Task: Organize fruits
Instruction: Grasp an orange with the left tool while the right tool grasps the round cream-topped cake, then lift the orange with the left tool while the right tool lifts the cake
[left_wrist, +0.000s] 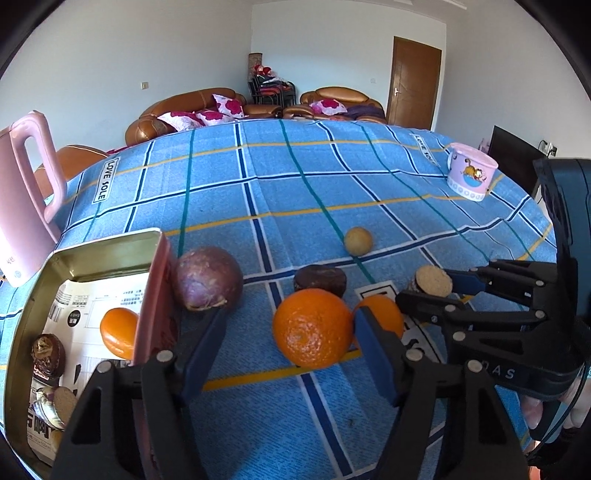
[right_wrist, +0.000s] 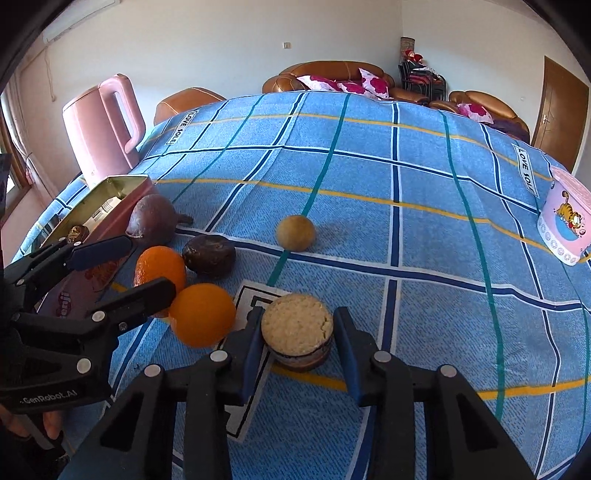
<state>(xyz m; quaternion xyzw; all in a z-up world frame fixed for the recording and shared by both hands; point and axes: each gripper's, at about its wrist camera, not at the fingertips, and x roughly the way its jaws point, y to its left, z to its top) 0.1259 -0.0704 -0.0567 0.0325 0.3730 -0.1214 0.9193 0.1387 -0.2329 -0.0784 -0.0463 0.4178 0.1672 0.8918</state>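
Orange is showing in 3 places: 2 oranges are sitting loose on the blue checked cloth (left_wrist: 258, 177) and 1 orange (left_wrist: 119, 333) is already lying inside the gold tin (left_wrist: 110, 240), so the tin is probably serving as the collecting box. The left gripper (left_wrist: 291, 349) is standing wide open around the nearer orange (left_wrist: 312, 328), fingers on either side without pressing, likely lining up a grasp. The second loose orange (left_wrist: 384, 315) is resting just beside it.

The right gripper (right_wrist: 297, 345) is straddling a round biscuit-topped cake (right_wrist: 297, 325), jaws close to its sides; whether they are squeezing it I cannot tell. On the cloth are also sitting 1 purple passion fruit (left_wrist: 208, 277) touching the tin's wall, 1 dark wrinkled fruit (left_wrist: 320, 280) and 1 small tan fruit (left_wrist: 357, 240) well apart. Inside the tin are lying 2 wrapped snacks (left_wrist: 48, 352). At the edges are standing 1 pink kettle (right_wrist: 101, 125) and 1 cartoon cup (left_wrist: 469, 171).
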